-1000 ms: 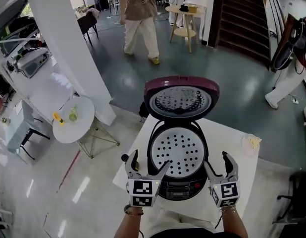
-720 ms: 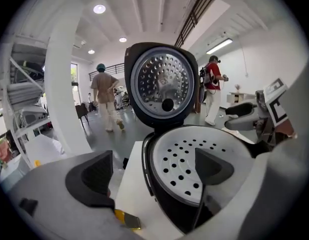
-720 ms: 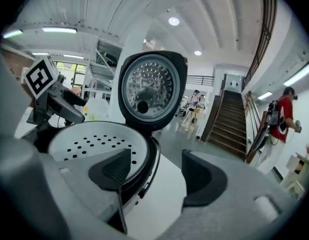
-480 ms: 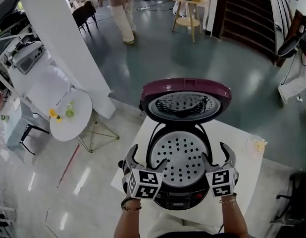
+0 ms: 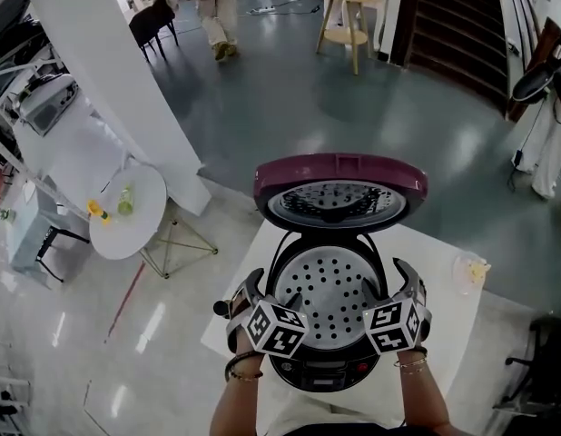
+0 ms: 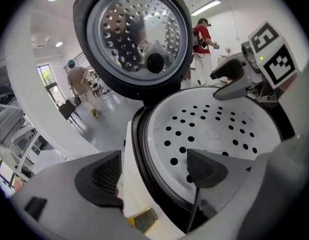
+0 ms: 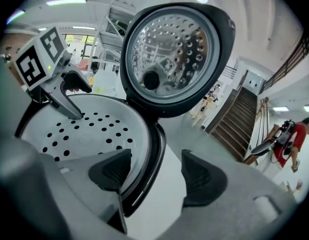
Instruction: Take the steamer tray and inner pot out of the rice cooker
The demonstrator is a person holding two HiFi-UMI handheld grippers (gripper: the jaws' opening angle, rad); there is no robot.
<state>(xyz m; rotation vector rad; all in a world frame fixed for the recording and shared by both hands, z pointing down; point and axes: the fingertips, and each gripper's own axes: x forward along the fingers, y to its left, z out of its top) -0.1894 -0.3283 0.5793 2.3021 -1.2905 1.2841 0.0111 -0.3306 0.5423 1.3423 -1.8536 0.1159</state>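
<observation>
One white table (image 5: 439,275) is carrying the rice cooker (image 5: 326,375), its maroon lid (image 5: 339,173) standing open at the back. Inside the cooker, the perforated steamer tray (image 5: 328,284) is sitting level in the well. The left gripper (image 5: 273,289) is straddling the cooker's left rim; its jaws have just been closing but are standing apart, pressing on nothing. The right gripper (image 5: 382,278) is straddling the right rim, jaws wide apart and gripping nothing.

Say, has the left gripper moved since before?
Yes. The left gripper came forward over the left rim of the rice cooker, nearer the steamer tray; its jaws have just been closing astride that rim, not gripping.
</observation>
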